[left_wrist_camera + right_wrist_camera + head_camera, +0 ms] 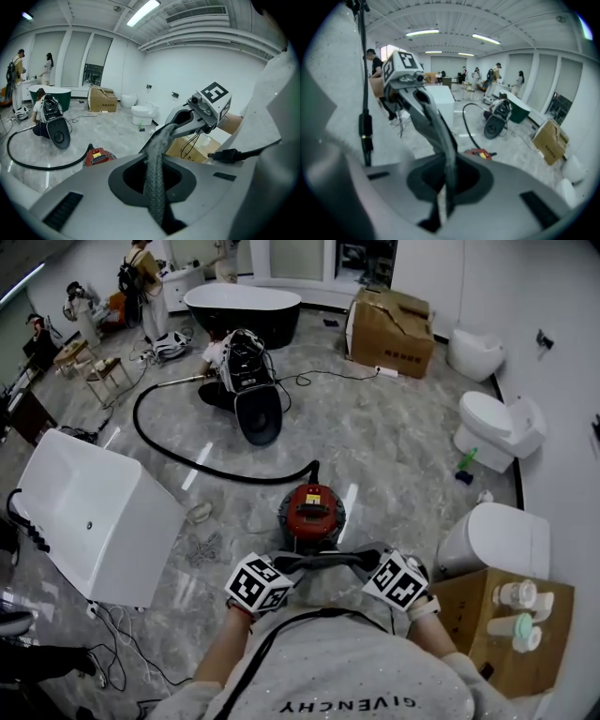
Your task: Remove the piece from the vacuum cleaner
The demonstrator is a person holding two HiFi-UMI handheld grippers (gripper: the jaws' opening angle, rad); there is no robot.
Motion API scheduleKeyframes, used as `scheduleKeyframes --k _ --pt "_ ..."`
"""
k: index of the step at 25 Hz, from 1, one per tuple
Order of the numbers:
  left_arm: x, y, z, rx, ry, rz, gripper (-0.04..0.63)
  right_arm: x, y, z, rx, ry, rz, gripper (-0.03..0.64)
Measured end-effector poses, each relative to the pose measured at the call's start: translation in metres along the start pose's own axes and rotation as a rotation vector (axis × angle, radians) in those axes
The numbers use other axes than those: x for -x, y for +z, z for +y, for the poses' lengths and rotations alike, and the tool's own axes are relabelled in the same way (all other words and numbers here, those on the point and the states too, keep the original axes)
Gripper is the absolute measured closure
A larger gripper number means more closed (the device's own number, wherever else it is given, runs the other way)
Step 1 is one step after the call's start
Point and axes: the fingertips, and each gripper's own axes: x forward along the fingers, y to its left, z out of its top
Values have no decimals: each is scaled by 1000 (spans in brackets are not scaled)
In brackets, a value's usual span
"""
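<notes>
marble floor (394, 442) is filling the frame, with the red vacuum (311, 510) sitting low centre and its black hose (187, 457) curling toward upper left. below it, the left gripper (283, 566) and right gripper (364, 564) are both pinching one grey strip (323, 561) (stretched between them), apart from the vacuum.

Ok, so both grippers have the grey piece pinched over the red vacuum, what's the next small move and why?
Probably raise both together a little, jaws shut. The left gripper and right gripper each pinch an end of the grey piece, stretched between them over the red vacuum cleaner; whether it's fully free isn't clear.
</notes>
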Motion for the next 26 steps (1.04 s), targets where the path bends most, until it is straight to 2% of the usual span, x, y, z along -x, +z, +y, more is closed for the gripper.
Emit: scheduleKeyframes --k 12,26 --pt "1 -8 0 50 -21 -2 561 -5 -2 6 8 16 2 592" --pt "-2 -12 -6 60 -27 14 561 -3 -7 9 23 32 6 592"
